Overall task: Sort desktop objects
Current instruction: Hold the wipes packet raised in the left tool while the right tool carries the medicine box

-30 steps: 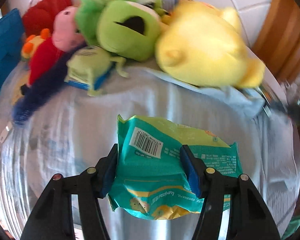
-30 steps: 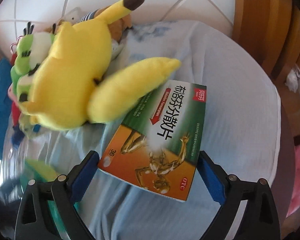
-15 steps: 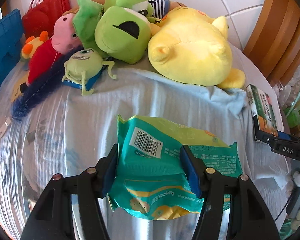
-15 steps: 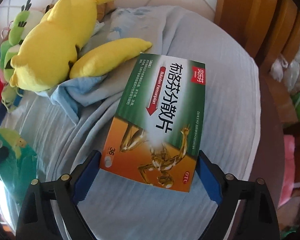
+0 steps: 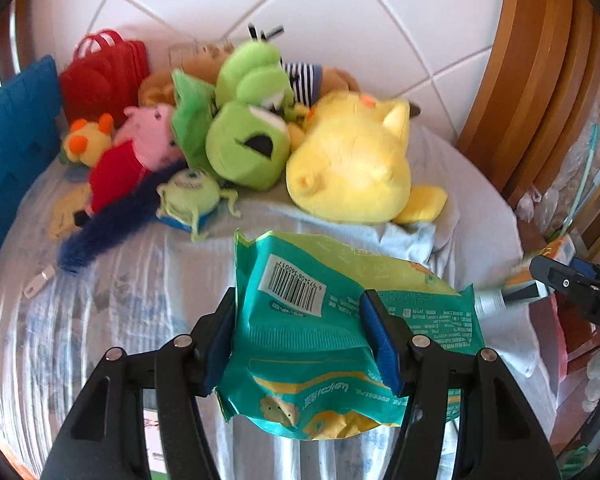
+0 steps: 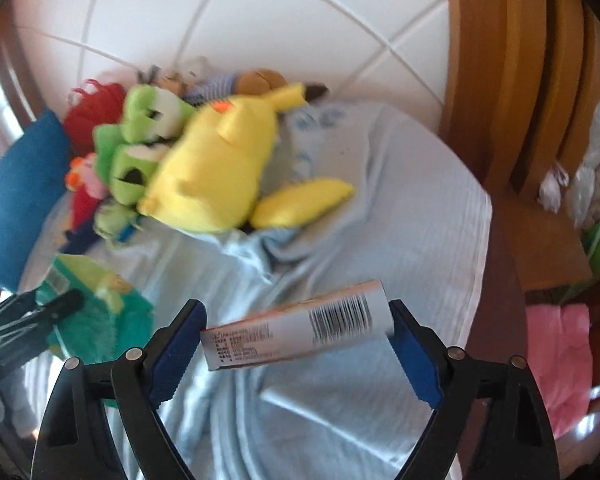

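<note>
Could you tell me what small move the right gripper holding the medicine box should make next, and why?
Probably ease the right gripper down to the light blue cloth: the medicine box is held clear, edge-on between the fingers, with bare cloth below and the plush pile well beyond.

Bright daylight, motion blur, fisheye edges

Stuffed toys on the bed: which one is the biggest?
The yellow plush, lying at the right end of the pile, bulkier than the green frog or the pink pig beside it.
</note>
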Demonstrator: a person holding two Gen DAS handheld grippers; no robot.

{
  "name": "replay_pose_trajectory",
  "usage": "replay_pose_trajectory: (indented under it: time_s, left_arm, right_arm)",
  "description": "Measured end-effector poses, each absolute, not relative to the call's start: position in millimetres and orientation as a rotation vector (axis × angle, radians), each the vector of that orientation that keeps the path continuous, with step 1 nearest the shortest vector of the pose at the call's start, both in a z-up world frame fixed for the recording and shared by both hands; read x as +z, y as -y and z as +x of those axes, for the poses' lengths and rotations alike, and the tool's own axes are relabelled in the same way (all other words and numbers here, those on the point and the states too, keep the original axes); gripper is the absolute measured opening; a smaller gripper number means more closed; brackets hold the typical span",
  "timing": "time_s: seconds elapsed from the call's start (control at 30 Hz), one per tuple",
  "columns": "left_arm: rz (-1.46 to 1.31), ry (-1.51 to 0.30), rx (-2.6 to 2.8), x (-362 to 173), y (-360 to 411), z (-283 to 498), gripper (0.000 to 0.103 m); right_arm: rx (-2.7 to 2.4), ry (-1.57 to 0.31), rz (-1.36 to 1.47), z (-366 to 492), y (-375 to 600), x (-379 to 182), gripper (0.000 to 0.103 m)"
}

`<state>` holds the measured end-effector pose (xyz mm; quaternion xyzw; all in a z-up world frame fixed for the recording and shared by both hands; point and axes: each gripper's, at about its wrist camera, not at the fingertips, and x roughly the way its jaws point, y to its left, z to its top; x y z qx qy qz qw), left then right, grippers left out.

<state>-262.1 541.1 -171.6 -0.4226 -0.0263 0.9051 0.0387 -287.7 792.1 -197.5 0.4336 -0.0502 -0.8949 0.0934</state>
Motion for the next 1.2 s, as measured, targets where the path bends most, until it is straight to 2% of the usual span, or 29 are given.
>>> replay_pose_trajectory:
  time_s: [0.03,0.07,0.1,0.13,0.27,0.6,0.63,0.67,0.73,0.87,0.93,0.97,1.17,1.2]
  left_arm:
    - [-1.284,0.084,2.791,-166,-539,-259,0.059]
    - [-1.271,0.086,2.809,-160,-538,-256,0.059]
    - [-1.261,0.09,2.829,-155,-537,-253,0.059]
    - [-1.259,0.095,2.847,-151,-536,-249,0.059]
    - [-1.292,0.095,2.892,-148,-531,-237,0.059]
    - [-1.367,0.119,2.839,-186,-554,-247,0.059]
    - [-1.361,0.115,2.843,-191,-559,-247,0.059]
    - [-1.362,0.111,2.848,-196,-563,-248,0.059]
    - [-1.371,0.122,2.839,-209,-571,-248,0.059]
    - [-1.422,0.122,2.828,-232,-583,-250,0.059]
    - [-1.441,0.126,2.821,-238,-588,-250,0.059]
    - [-1.446,0.118,2.817,-241,-591,-250,0.059]
    - [-1.434,0.106,2.826,-253,-605,-257,0.059]
    - [-1.436,0.104,2.827,-256,-607,-258,0.059]
  right_arm:
    - [-2.648,0.139,1.265,-287,-790,-190,0.088]
    - [-2.63,0.13,1.237,-284,-788,-181,0.057]
    - [-2.605,0.129,1.213,-284,-784,-177,0.04]
    - [-2.58,0.125,1.192,-285,-779,-173,0.034]
    - [-2.538,0.107,1.194,-289,-767,-171,0.035]
    - [-2.534,0.1,1.39,-279,-818,-226,0.05]
    - [-2.53,0.089,1.399,-280,-821,-233,0.059]
    - [-2.523,0.062,1.397,-282,-824,-242,0.073]
    - [-2.521,-0.009,1.399,-286,-827,-259,0.089]
    - [-2.499,-0.081,1.421,-297,-832,-292,0.091]
    - [-2.476,-0.116,1.421,-302,-831,-302,0.101]
    - [-2.478,-0.153,1.411,-305,-830,-306,0.103]
    - [-2.468,-0.217,1.39,-313,-828,-329,0.102]
    - [-2.478,-0.234,1.378,-313,-828,-330,0.099]
